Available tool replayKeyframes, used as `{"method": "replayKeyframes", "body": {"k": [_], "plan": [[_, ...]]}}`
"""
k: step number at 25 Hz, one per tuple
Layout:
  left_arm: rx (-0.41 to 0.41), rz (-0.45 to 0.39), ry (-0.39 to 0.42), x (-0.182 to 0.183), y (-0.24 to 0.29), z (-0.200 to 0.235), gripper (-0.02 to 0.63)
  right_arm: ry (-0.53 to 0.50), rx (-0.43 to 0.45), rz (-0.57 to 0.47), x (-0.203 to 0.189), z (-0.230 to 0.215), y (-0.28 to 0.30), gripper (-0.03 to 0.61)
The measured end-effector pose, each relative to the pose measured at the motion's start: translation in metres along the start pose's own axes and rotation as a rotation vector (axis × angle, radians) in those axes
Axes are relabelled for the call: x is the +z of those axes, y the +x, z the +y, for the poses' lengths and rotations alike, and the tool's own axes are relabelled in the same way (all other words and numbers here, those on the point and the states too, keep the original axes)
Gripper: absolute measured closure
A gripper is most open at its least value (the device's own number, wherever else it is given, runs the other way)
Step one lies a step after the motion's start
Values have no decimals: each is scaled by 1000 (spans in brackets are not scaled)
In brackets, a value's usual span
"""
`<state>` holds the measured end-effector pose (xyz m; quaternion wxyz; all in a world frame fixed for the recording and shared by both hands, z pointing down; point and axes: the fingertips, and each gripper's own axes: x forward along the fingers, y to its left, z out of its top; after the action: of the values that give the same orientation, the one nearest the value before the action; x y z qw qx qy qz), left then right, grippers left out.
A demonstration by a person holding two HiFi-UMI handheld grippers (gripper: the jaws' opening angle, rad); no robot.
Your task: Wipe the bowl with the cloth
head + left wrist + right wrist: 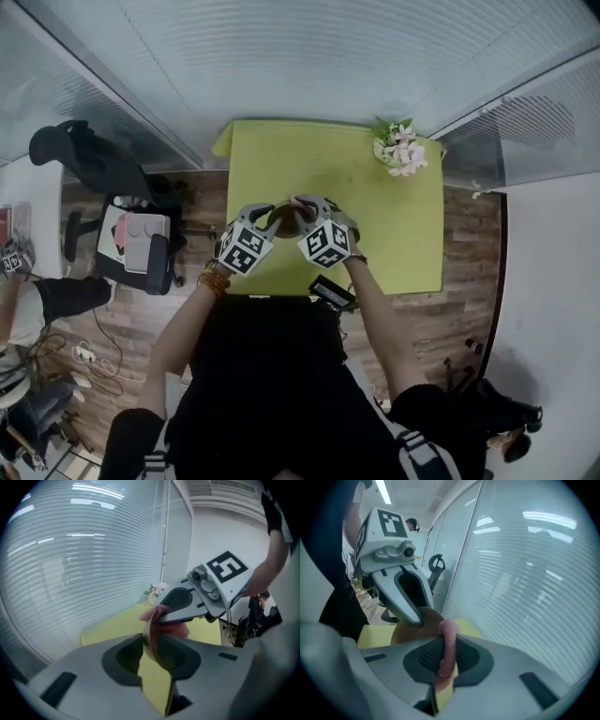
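Note:
A brown bowl (281, 219) is held above the front part of the yellow table (394, 244), between the two grippers. My left gripper (265, 215) is shut on the bowl's rim; in the left gripper view the thin tan rim (151, 634) stands edge-on between the jaws. My right gripper (306, 208) is shut on a pink cloth (302, 202), which in the right gripper view shows as a rolled strip (448, 644) pinched between the pads. The cloth (169, 626) lies against the bowl (408, 628) just past the left gripper's jaws.
A small pot of pink flowers (400, 152) stands at the table's far right corner. A black device (333, 292) lies at the table's front edge. A black office chair (98, 164) stands left of the table, with glass walls and blinds behind.

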<state>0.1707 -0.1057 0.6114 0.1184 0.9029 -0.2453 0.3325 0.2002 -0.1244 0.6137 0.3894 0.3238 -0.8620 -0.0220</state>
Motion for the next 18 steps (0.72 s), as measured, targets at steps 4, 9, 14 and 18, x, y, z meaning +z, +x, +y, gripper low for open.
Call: {"method": "replayKeyframes", "body": {"k": [4,9,14,18], "plan": [[36,-51,111,26,-31,12,529,-68,-201,-73,56,-9,-41,549],[92,-201,187,78,-77,31,569,-66,-386,-131,114,-24,-81,546],[74,-292,269,108,-115,44,591,-124,-554,-65,155,-26,-96,541],[60,-356,405,114,-145,37,588,-64,-684,-15,170,-18,-107,545]]}}
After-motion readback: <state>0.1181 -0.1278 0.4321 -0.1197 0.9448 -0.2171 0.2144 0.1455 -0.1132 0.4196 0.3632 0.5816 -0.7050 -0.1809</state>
